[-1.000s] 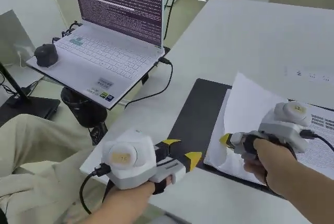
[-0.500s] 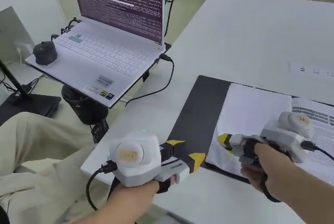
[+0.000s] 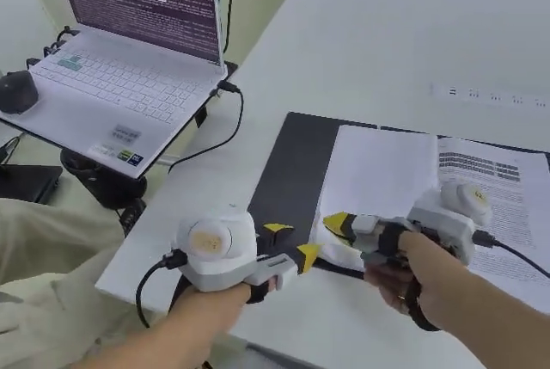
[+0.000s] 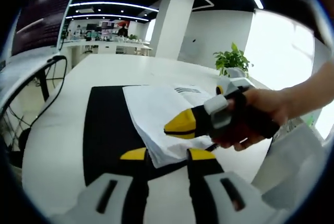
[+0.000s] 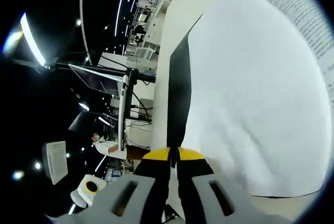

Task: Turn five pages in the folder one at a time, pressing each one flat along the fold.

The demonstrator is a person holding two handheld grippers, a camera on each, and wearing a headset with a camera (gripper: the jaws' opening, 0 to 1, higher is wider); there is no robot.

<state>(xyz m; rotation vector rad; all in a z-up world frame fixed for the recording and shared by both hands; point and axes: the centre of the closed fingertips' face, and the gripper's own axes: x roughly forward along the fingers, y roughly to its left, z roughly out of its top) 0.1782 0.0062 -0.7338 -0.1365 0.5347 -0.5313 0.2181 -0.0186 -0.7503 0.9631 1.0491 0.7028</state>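
Note:
The black folder (image 3: pixel 292 175) lies open on the white table. A turned white page (image 3: pixel 378 171) rests on its left half, and the printed page (image 3: pixel 503 193) is on the right. My right gripper (image 3: pixel 337 224) is shut, its yellow tips low over the turned page's near left part (image 5: pixel 250 93). I see no paper between them. It also shows as the right gripper (image 4: pixel 182 125) above the page (image 4: pixel 156 109). My left gripper (image 4: pixel 167 155) is open at the folder's near edge, holding nothing. It also shows as the left gripper (image 3: pixel 288 244).
An open laptop (image 3: pixel 112 85) on a stand sits off the table's left side, with a black cable (image 3: pixel 210 141) trailing toward the floor. A black mouse (image 3: pixel 15 92) lies beside it. A person's legs (image 3: pixel 43 274) are at lower left.
The page that my right gripper held raised has come down flat onto the left half. Both grippers have edged closer together at the folder's near edge. The head camera has shifted.

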